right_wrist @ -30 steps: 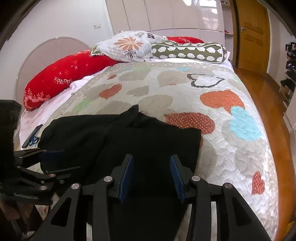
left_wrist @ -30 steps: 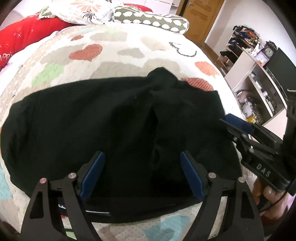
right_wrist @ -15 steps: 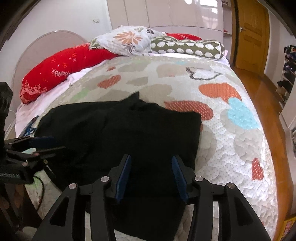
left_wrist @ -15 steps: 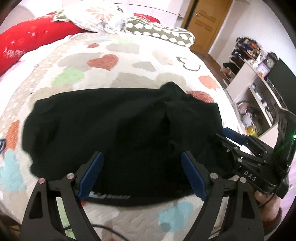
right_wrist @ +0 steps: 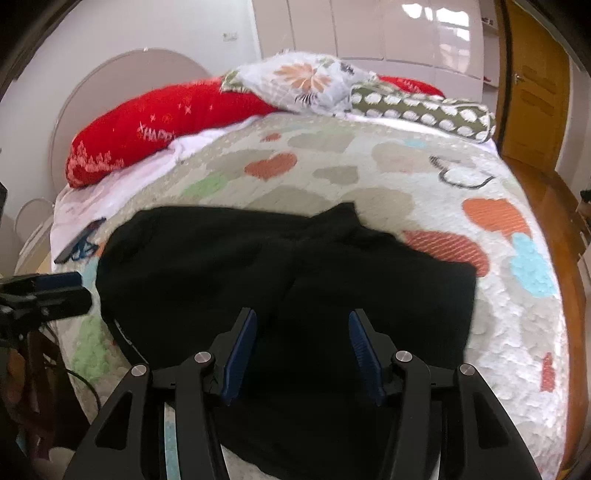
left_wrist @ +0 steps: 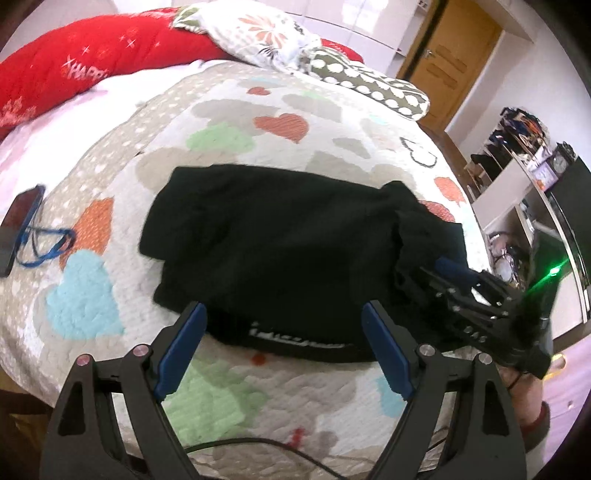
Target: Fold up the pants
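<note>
Left wrist: black pants [left_wrist: 280,254] lie folded on bed [left_wrist: 332,122], unheld.

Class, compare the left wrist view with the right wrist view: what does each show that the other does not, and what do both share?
Only the left wrist view shows the shelving unit with a clock, the white lettering on the waistband and the green light on the right gripper.

Only the right wrist view shows the rounded headboard and the cupboard doors.

Both show the black pants spread on the heart-patterned quilt, the red pillow, the wooden door, and the phone at the bed's edge. Each view shows its own jaws open: the left gripper too.
</note>
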